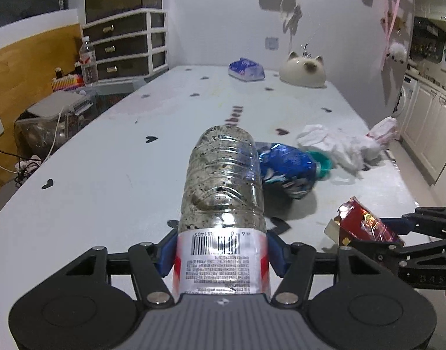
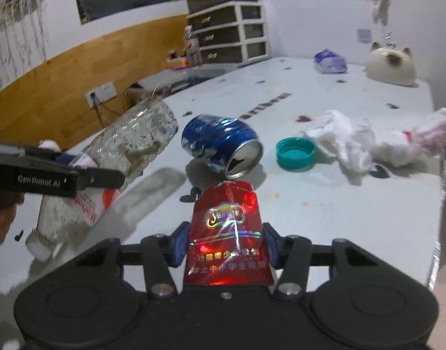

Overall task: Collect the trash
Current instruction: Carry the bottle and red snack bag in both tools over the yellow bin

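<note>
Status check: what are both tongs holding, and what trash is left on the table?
Left tongs shut on bottle. Right tongs shut on red pack. Can, cap, tissues left on table. Nothing blocking.

We see bare table (image 2: 325, 213) ahead of us, blue can (image 2: 223, 143), teal cap (image 2: 294, 153) and crumpled tissue (image 2: 348, 137) blocking mid-table, left side (image 1: 91, 175) open, cat-shaped dish (image 1: 303, 70) far off.

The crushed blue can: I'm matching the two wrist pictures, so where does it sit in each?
Left wrist: the blue can lies right of centre, partly hidden behind the clear bottle.
Right wrist: the can lies at centre, open end facing the camera, beyond the red packet.
Shared landmark: the teal cap, right of the can.
</note>
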### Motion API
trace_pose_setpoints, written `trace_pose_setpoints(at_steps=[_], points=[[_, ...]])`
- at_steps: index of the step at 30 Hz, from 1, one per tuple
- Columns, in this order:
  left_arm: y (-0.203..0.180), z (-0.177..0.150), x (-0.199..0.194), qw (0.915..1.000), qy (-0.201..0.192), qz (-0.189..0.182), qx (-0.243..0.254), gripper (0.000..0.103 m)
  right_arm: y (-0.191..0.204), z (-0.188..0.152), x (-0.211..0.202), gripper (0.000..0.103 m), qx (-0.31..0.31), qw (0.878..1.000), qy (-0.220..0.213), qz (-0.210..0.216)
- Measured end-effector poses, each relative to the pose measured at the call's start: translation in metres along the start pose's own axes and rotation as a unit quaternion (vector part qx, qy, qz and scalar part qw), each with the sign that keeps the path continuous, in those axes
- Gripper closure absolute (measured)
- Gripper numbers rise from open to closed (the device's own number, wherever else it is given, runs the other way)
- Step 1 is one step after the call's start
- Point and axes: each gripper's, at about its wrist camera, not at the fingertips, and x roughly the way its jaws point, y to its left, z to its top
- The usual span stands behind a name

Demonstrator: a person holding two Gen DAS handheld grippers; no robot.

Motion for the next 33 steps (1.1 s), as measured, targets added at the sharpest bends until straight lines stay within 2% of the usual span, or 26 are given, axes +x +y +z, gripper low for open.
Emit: trace_pose_setpoints(at_steps=[7,15,24,33], points=[[-0.022,-0.02,-0.038,0.9993,-0.037,0.001,-0.006,0.041,0.004,-0.009,-0.046,0.05,0.029,0.998,-0.047,-0.036],[-0.057,-0.036,-0.079,0.997,-0.076,-0.01,0.005,0.041,0.011,-0.026,-0.098,0.05,0.027,0.994,-0.086,-0.059],[-0.115,-0.05,-0.105,0.9932,-0.106,-0.041,0.026,0.041,-0.01,-0.055,-0.163,0.05,0.055,0.985,-0.117,-0.109],[-0.181,-0.062,-0.111,0.9884,-0.111,-0.095,0.039,0.041,-0.043,-0.092,-0.227,0.05,0.078,0.973,-0.133,-0.172]])
